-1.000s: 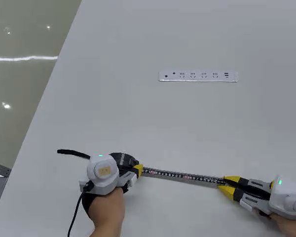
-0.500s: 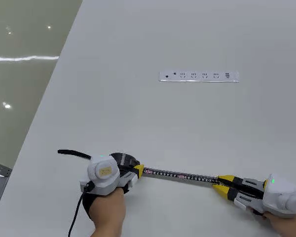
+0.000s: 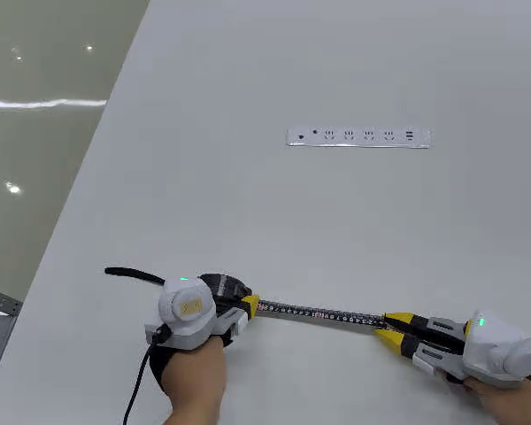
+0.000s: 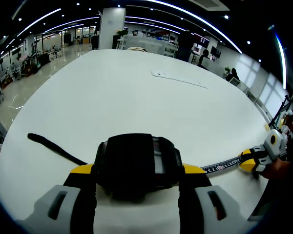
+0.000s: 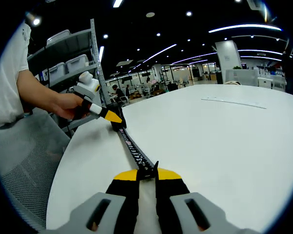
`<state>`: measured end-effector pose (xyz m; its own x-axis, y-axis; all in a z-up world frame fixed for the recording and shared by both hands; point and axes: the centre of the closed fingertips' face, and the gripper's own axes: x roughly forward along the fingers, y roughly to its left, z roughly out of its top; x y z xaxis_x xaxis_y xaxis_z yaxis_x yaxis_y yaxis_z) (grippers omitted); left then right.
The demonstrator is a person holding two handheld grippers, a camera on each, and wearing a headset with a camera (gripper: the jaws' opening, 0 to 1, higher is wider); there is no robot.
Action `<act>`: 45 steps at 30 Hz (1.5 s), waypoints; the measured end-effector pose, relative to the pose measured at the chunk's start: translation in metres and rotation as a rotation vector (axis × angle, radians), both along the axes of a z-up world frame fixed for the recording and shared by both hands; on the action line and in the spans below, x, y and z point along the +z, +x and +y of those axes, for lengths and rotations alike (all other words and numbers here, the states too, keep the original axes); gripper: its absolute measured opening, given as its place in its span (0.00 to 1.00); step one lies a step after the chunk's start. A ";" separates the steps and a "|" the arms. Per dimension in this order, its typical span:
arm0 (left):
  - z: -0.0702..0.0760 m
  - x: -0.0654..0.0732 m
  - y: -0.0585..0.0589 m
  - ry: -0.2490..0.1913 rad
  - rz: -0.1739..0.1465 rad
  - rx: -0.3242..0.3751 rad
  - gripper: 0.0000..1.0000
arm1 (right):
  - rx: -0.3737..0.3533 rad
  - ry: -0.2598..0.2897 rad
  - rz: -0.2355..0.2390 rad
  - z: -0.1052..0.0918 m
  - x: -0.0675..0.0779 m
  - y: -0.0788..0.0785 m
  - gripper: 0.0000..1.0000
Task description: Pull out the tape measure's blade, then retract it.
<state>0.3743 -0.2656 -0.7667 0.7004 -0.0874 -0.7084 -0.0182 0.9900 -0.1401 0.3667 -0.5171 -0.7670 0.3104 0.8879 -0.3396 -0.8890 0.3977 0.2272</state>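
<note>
The black tape measure case [image 3: 227, 289] [image 4: 138, 162] rests on the white table near its front left, with my left gripper [image 3: 245, 307] [image 4: 138, 170] shut on it. A black wrist strap [image 3: 133, 275] [image 4: 53, 147] trails off the case to the left. The blade [image 3: 319, 313] [image 5: 134, 148] [image 4: 223, 165] runs out of the case to the right, low over the table. My right gripper [image 3: 388, 328] [image 5: 146, 174] is shut on the blade's far end. The left gripper and the case [image 5: 116, 120] show at the far end of the blade in the right gripper view.
A white power strip [image 3: 358, 137] [image 4: 178, 79] [image 5: 233, 102] lies flat farther back on the white table [image 3: 274, 204]. The table's left edge [image 3: 75, 199] drops to a glossy floor. Shelving with bins [image 5: 68, 63] stands behind the person.
My right gripper has moved left toward the case with the blade's end in it, so the exposed blade is shorter. The left gripper and the case have stayed put.
</note>
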 end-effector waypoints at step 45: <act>0.001 -0.001 -0.002 0.000 0.006 0.002 0.66 | 0.020 0.012 -0.004 0.050 0.000 -0.002 0.11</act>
<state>0.3728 -0.2646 -0.7674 0.6962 -0.0866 -0.7126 -0.0206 0.9899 -0.1404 0.3642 -0.4670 -0.7670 0.2933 0.8980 -0.3280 -0.8977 0.3767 0.2286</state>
